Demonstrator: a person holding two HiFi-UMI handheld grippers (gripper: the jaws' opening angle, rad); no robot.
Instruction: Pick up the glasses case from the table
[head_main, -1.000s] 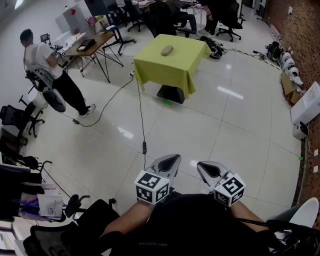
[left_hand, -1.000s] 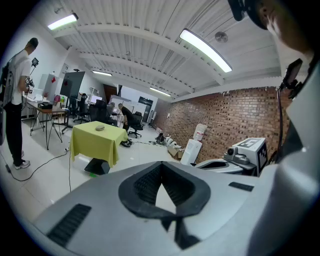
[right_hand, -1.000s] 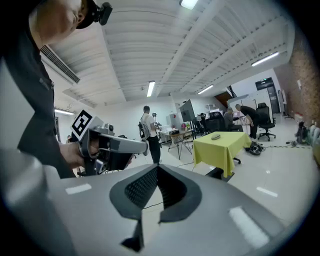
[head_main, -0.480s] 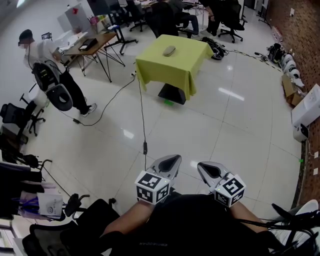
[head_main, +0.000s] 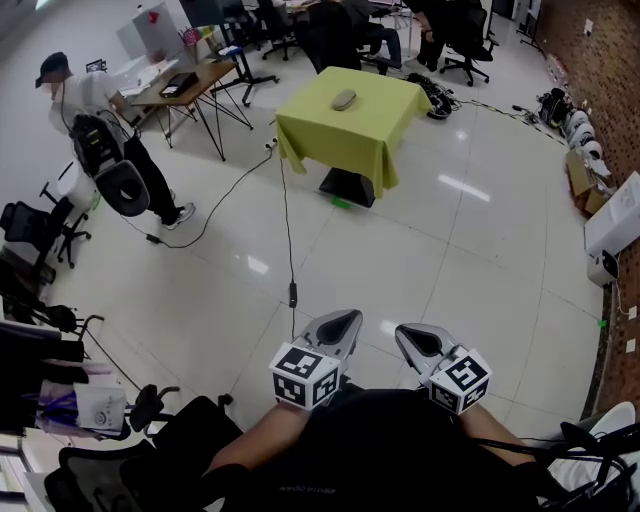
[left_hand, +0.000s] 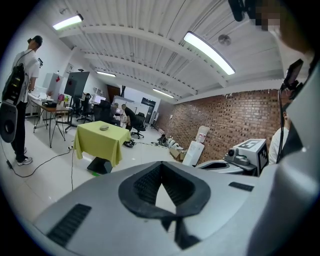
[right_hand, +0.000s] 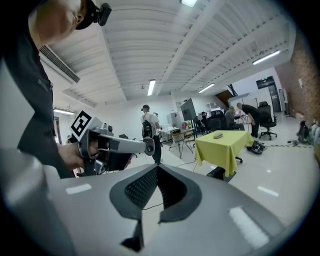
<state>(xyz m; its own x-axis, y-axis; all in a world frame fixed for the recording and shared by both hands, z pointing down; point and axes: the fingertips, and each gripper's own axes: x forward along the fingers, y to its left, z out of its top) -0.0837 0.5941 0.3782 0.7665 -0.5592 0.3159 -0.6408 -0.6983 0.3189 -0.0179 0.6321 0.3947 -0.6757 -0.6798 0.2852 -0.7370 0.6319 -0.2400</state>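
I see the glasses case (head_main: 343, 99) lying flat, approx. mid-top of the yellow-green worktop (head_main: 385, 108), long axis slanted in head view. Small, grey, rounded oval; looks closed, tho too far off for detail. Well away from me.

Glasses case (head_main: 343, 99), seemingly, on table (head_main: 385, 125), desk (head_main: 200, 80) left of it

No word, number or brand can be read anywhere. The only printed signs are black-and-white square patterns. One is on the white left marker cube (head_main: 303, 375) of the left gripper (head_main: 348, 316), the other on the white right marker cube (head_main: 459, 378) of the right gripper (head_main: 403, 330), both near. They are codes, not letters. A faint pale line of print on the person's black shirt (head_main: 390, 450), at the near edge, is too small to make out.
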